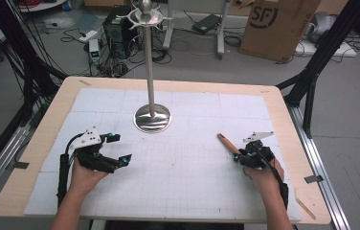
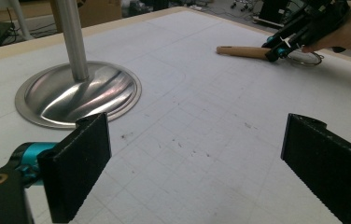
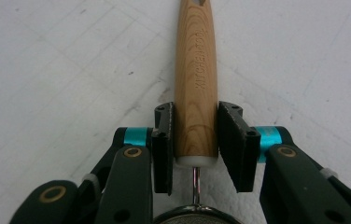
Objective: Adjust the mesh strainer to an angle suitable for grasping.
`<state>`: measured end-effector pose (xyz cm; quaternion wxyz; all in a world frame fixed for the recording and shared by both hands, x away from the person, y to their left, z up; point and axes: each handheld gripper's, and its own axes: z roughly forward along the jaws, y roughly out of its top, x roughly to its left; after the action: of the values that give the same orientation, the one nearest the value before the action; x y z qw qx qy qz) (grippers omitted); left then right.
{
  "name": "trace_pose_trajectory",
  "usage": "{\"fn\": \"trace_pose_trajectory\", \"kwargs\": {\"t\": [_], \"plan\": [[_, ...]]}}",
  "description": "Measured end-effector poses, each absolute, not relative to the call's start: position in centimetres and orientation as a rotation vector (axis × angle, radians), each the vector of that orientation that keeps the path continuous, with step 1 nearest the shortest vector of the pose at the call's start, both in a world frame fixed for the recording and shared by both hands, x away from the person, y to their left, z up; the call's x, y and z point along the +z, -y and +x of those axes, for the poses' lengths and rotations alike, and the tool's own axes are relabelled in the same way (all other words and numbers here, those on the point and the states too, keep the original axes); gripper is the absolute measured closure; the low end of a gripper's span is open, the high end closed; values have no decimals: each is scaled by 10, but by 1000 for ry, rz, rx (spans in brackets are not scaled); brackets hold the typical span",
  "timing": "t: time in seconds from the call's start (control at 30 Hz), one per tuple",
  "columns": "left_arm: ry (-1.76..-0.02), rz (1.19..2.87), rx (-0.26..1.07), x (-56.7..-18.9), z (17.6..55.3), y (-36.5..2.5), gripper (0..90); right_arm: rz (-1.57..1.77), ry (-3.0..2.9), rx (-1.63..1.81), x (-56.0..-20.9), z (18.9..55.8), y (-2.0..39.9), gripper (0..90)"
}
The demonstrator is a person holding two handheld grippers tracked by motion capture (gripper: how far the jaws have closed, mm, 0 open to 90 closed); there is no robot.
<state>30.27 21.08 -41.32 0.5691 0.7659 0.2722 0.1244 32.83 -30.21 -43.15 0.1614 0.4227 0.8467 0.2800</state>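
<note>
A kitchen tool with a wooden handle (image 1: 227,142) (image 3: 196,70) lies on the white mat at the right. My right gripper (image 1: 238,155) (image 3: 195,140) is shut on the lower end of that handle, with a pad pressed to each side. Behind the handle a thin wire leads to a round metal rim (image 3: 194,217), part of which is hidden. In the left gripper view the handle (image 2: 241,50), the right gripper (image 2: 281,44) and the metal ring (image 2: 306,58) sit far off at the upper right. My left gripper (image 1: 120,147) (image 2: 201,172) rests low at the left, open, with nothing between its jaws.
A tall metal stand with a round shiny base (image 1: 152,118) (image 2: 78,93) rises from the mat's middle back. The white gridded mat (image 1: 183,172) covers the wooden table (image 1: 39,139). Beyond the table are a cardboard box (image 1: 276,24), cables and black frame legs (image 1: 312,76).
</note>
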Motion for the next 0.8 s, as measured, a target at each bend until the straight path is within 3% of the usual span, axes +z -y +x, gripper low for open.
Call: {"fn": "trace_pose_trajectory", "kwargs": {"t": [0.8], "plan": [[-635, 1804, 291, -414, 304, -210, 90, 1146, -2588, 762, -426, 321, 292, 623]]}}
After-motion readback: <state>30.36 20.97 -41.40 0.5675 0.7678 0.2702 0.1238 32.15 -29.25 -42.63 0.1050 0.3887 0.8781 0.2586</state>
